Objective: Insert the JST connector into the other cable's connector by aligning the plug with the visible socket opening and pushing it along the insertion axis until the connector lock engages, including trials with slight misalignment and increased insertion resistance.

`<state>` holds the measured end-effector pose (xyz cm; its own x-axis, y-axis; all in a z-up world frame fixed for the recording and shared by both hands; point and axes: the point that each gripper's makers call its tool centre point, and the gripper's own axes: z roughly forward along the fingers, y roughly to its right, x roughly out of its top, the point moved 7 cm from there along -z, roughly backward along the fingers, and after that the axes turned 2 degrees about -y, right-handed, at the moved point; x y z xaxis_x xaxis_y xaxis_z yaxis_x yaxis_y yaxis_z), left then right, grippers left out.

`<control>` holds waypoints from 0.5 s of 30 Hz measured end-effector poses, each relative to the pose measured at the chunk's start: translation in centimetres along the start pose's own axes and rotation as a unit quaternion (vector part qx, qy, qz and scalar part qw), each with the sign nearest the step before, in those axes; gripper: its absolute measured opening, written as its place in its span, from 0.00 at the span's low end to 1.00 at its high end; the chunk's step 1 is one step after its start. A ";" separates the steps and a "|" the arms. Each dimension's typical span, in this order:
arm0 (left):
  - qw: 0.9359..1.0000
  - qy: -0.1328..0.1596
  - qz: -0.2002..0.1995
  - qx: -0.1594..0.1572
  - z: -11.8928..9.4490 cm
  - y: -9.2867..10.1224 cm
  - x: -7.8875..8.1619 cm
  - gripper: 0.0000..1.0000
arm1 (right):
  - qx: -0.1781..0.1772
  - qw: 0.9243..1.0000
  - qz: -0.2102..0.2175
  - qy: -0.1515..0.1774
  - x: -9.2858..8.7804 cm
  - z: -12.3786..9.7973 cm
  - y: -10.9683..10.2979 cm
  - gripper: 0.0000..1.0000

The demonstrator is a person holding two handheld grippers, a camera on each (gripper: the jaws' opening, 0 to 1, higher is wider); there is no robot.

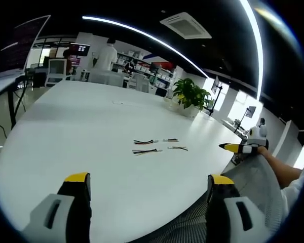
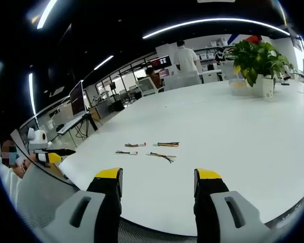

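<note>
Left hand-held gripper (image 1: 148, 178) jaws spread, empty; right hand-held gripper (image 2: 159, 173) likewise. Four short cables (image 2: 148, 150) lie apart on white bench (image 2: 233, 126).

No text, label, brand, number or sign can be read in either view. The screens (image 1: 80, 49) at the far end of the room glow with coloured patches, but whatever is written on them is too small and blurred to make out, and the same holds for the monitor (image 2: 77, 98) seen in the right gripper view. The shelves (image 1: 142, 63) along the back wall carry boxes whose markings are not legible.
</note>
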<state>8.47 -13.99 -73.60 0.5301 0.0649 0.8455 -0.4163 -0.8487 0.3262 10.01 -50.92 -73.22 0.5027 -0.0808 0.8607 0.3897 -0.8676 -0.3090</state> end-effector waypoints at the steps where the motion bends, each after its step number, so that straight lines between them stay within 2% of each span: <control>1: 1.000 0.000 0.000 0.000 0.0 0.0 0.0 0.94 | 0.000 1.000 0.000 0.000 0.0 0.0 -0.1 0.55; 15: 1.000 -0.008 0.003 0.003 0.0 0.0 -0.2 0.93 | 0.003 1.000 -0.001 -0.002 0.0 -0.1 0.5 0.55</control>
<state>8.38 -13.99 -73.78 0.5393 0.0508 0.8406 -0.4159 -0.8519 0.3183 10.12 -51.41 -73.37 0.5045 -0.0781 0.8599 0.3947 -0.8649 -0.3101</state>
